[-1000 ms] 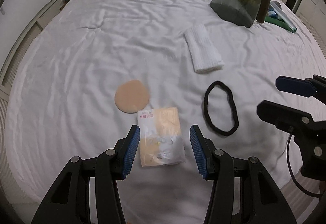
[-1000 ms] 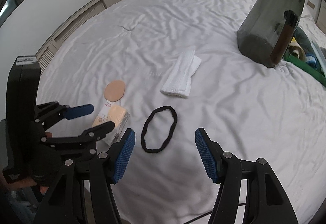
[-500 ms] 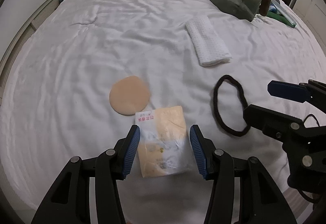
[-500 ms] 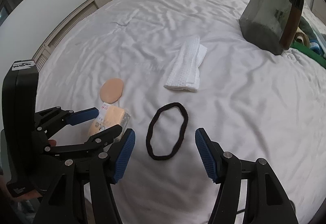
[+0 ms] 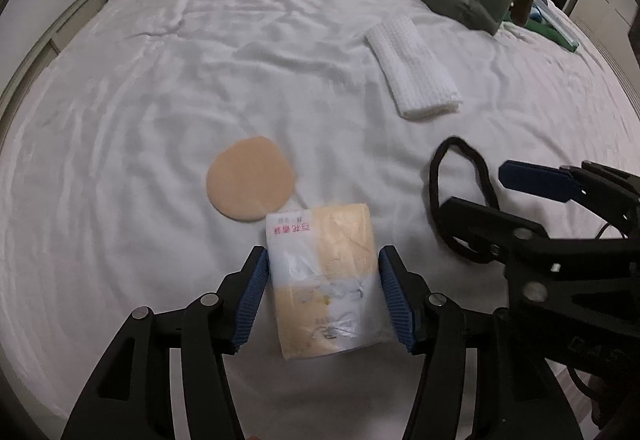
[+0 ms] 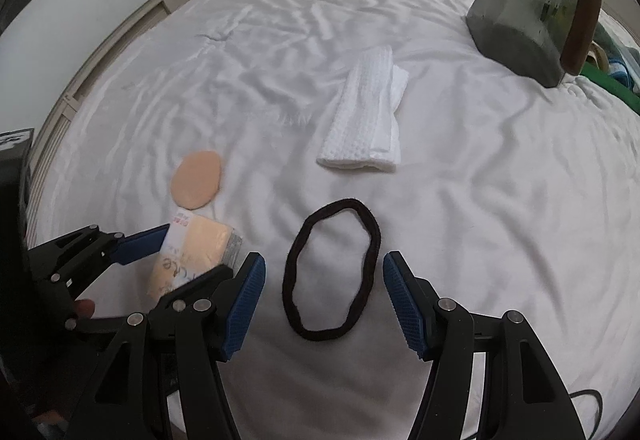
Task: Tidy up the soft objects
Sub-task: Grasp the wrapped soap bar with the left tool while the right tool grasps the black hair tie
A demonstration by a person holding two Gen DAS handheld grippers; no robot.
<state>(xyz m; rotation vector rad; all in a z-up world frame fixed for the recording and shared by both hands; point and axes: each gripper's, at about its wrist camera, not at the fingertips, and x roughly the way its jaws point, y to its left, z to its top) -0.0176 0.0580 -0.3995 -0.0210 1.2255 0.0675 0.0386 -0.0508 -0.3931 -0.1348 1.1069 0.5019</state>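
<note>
Left gripper [image 5: 322, 294] fingers wide, straddling one plastic-wrapped beige packet [image 5: 326, 280]; right gripper [image 6: 323, 304] wide over one black hairband [image 6: 332, 268]. One white towel [image 6: 366, 115], one beige pad [image 6: 197, 179].

Both tongs, left [image 5: 322, 294] and right [image 6: 323, 304], seemingly spread wide.

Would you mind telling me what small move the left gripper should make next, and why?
Probably close the left gripper: it is open with a blue pad on either side of the plastic-wrapped packet lying on the bed sheet, so it already looks lined up for a grasp.
</note>
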